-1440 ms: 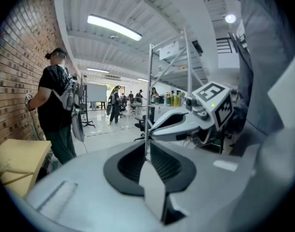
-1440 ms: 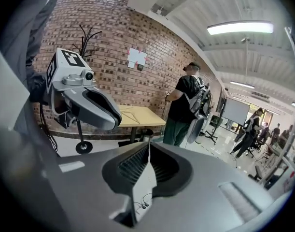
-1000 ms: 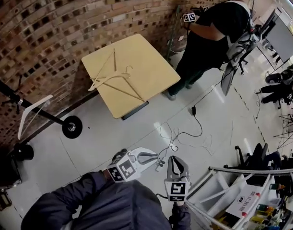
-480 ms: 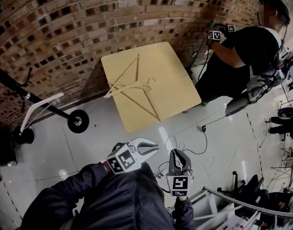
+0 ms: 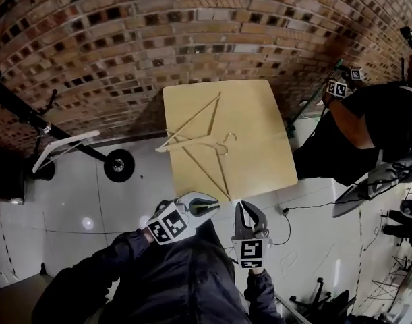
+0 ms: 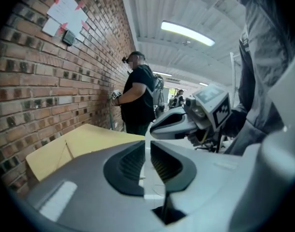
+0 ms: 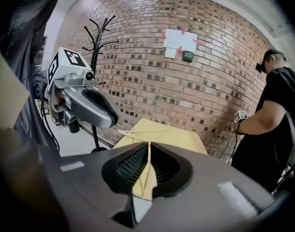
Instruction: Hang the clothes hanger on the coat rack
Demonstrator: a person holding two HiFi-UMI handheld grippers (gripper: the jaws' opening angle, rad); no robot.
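Hovering side by side above the floor, left gripper (image 5: 216,206) and right gripper (image 5: 248,206), both pointed toward the brick wall (image 5: 158,32). Shut tight, each of them, jaws pressed together with nothing held between. Confirmed in the left gripper view (image 6: 147,140): pads meeting in a thin seam, the right gripper (image 6: 186,122) just beside on its right. Same in the right gripper view (image 7: 148,149), with the left gripper (image 7: 84,103) close on its left.

Straight ahead of both tips, not yet reached: a pale wooden tabletop (image 5: 259,106) set against the wall. Lying flat on it, two wooden clothes hangers (image 5: 195,142), crossed over one another, one hook (image 5: 226,139) turned toward the right gripper's side.

Well off to the left of the left gripper: the black coat rack (image 5: 64,138), round base (image 5: 118,165) on the floor, a white hanger (image 5: 40,159) close by its pole. Far to the right of the right gripper: another person (image 5: 381,120) in dark clothes.
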